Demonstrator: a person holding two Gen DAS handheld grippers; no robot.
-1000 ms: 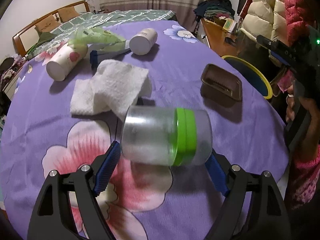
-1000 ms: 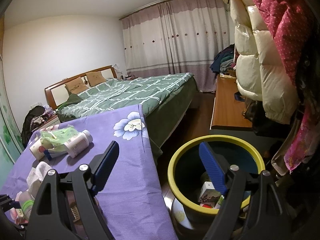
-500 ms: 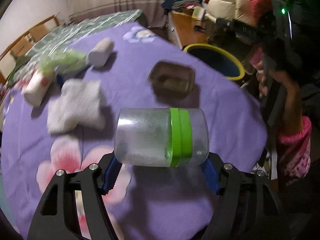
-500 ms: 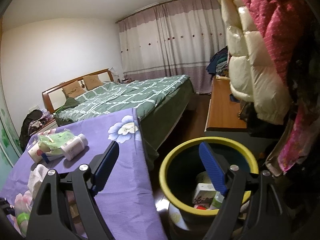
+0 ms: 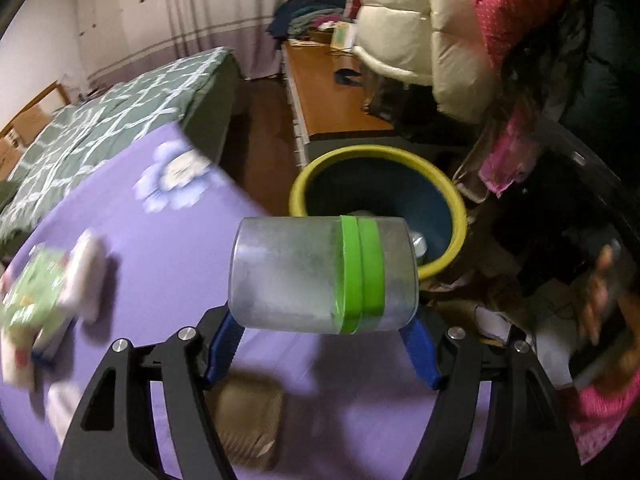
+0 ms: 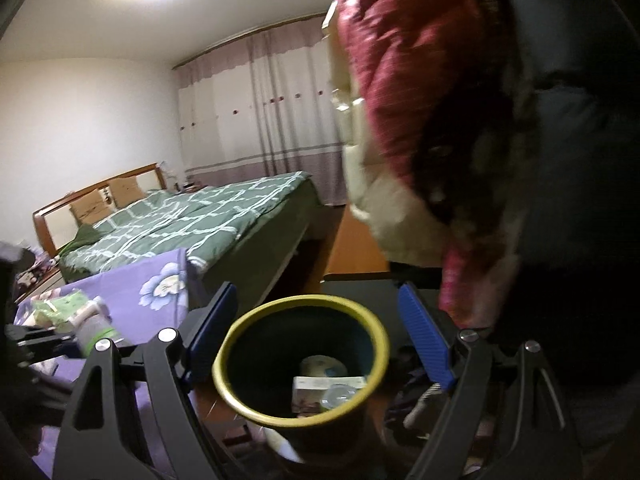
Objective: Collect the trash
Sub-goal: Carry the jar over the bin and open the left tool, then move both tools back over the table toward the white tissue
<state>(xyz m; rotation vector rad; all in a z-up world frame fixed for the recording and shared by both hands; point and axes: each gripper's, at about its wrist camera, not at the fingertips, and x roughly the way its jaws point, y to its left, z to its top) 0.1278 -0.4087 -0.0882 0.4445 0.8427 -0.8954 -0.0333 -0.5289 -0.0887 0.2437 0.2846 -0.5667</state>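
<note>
Left gripper [image 5: 322,350] clamps jar [image 5: 322,276], swung from table toward bin [image 5: 378,204]; right gripper [image 6: 318,338] fingers wide, its view shows trash inside.

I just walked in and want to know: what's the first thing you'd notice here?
The frosted jar with green bands, lying sideways, clamped in the left gripper above the purple tablecloth. Just past it on the floor stands the yellow-rimmed bin, with trash already inside. The right gripper hangs open above that bin.
</note>
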